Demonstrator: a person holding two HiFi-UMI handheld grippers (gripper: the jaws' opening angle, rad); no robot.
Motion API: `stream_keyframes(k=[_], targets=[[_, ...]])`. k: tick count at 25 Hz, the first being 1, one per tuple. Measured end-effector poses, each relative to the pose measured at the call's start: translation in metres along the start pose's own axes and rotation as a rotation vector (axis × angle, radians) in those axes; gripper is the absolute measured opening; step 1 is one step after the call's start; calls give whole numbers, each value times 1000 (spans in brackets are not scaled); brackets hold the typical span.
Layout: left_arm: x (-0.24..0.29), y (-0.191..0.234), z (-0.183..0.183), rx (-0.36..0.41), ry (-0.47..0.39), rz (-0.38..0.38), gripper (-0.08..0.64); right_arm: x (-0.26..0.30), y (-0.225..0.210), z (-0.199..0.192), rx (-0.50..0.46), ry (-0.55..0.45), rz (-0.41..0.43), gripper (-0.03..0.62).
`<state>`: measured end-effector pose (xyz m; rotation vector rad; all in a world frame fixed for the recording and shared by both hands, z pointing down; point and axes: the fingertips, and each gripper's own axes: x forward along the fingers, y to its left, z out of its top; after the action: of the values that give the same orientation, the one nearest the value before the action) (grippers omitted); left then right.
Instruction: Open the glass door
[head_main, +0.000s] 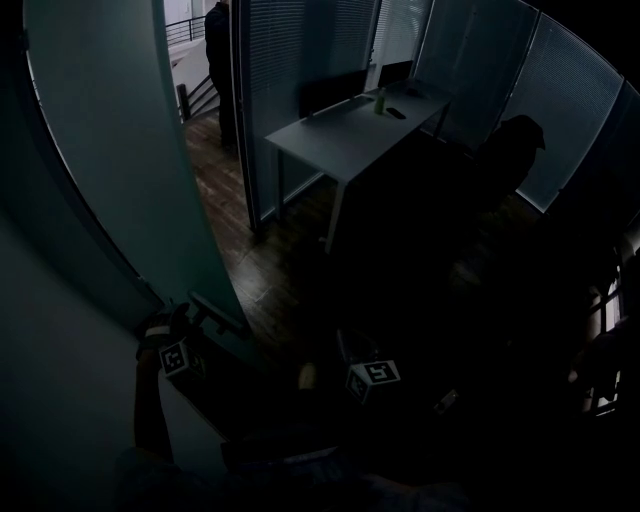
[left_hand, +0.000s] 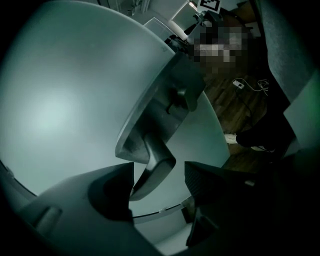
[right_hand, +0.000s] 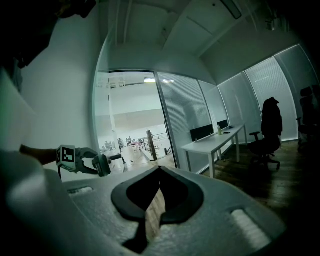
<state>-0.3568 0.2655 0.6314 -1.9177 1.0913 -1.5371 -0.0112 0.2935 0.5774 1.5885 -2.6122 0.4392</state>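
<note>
1. The door (head_main: 120, 180), a frosted glass leaf, fills the left of the head view. It stands swung open, and past its edge the doorway shows a bright hall.
2. The handle (left_hand: 156, 165), a metal lever on a plate at the door's edge, points down between the jaws of the left gripper (left_hand: 161, 186). These jaws are spread wide, one on each side of the lever's tip, and neither pad presses on it.
3. The right gripper (right_hand: 159, 169) is held low, to the right of the left one and apart from the door. Its jaws are pressed together at the tips with nothing between them.
4. Right of the doorway runs a glass wall hung with blinds (head_main: 300, 50). In front of it stands a white surface (head_main: 345, 135) with dark screens and a small green bottle (head_main: 380, 100).
5. A chair (right_hand: 267, 135) with a dark coat over its back stands near the surface's far end, on the wood floor (head_main: 250, 260).
6. A person (head_main: 218, 50) stands in the opening beyond the door, visible only as a dark outline.
7. A white cable (left_hand: 250, 86) lies on the floor past the door's edge.
8. The room is dim. The lower right of the head view is almost black, and the right gripper shows there mainly by its marker cube.
</note>
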Motion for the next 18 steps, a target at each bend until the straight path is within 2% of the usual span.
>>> stream_keyframes(k=[2, 4, 9, 14, 18], targets=[[-8, -1, 7, -32, -26, -7, 327, 1, 1, -2, -2, 3, 3, 3], [-18, -1, 18, -104, -75, -14, 325, 2, 1, -2, -1, 5, 3, 3], [-30, 1, 43, -451, -272, -74, 289, 6, 3, -2, 2, 8, 0, 3], [-51, 4, 56, -657, -371, -90, 236, 4, 7, -5, 0, 20, 9, 3], [-72, 15, 75, -775, -487, -95, 202, 5, 10, -7, -2, 21, 14, 3]])
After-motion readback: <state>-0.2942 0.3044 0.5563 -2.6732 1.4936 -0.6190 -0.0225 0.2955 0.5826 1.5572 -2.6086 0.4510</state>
